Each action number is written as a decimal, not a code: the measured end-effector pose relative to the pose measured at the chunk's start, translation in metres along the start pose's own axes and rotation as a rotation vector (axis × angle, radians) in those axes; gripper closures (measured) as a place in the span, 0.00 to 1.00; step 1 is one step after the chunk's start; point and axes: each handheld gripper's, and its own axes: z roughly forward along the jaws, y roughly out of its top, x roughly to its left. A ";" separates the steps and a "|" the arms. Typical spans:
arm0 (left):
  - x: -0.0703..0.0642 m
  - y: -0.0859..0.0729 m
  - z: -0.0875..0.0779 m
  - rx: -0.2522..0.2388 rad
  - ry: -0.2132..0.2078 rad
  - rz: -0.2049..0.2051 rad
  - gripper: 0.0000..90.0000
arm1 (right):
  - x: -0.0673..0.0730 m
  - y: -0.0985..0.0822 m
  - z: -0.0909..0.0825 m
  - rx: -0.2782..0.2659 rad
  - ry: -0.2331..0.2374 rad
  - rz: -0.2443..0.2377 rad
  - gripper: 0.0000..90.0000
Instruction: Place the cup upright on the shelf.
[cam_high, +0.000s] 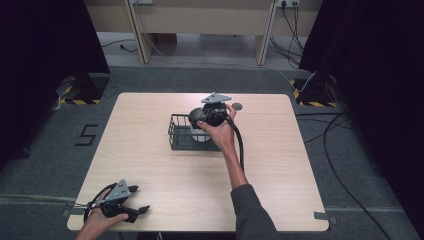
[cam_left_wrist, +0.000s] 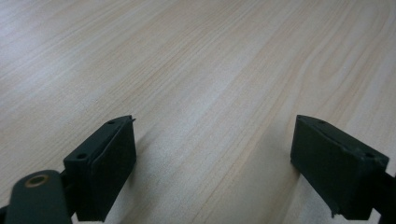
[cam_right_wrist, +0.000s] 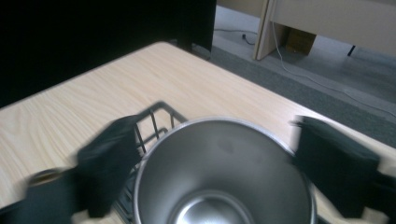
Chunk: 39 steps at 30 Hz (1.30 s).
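Observation:
A steel cup (cam_high: 199, 133) stands inside a black wire basket (cam_high: 175, 136) near the table's middle. My right gripper (cam_high: 207, 118) reaches down onto the cup from above. In the right gripper view its jaws flank the cup (cam_right_wrist: 219, 186) and its pads (cam_right_wrist: 109, 158) meet the rim on both sides; the jaws look blurred. The basket (cam_right_wrist: 156, 116) shows behind the left jaw. My left gripper (cam_high: 140, 199) rests at the table's near left corner, held by a hand. In the left gripper view it (cam_left_wrist: 215, 154) stands open over bare wood.
A small dark round disc (cam_high: 237, 106) lies on the table just beyond the basket. The light wooden table (cam_high: 150, 165) has grey carpet around it. Black curtains hang at both sides, and cables trail on the floor at the right.

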 end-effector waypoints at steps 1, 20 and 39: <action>0.000 0.000 0.000 0.000 0.000 -0.001 0.15 | 0.000 0.002 -0.002 0.001 -0.005 0.000 0.17; 0.000 0.000 0.000 0.001 0.001 -0.002 0.15 | -0.001 0.007 -0.044 -0.054 0.016 0.012 0.17; 0.000 0.000 0.000 0.001 0.002 -0.003 0.15 | 0.008 -0.003 -0.070 -0.062 0.043 -0.005 0.17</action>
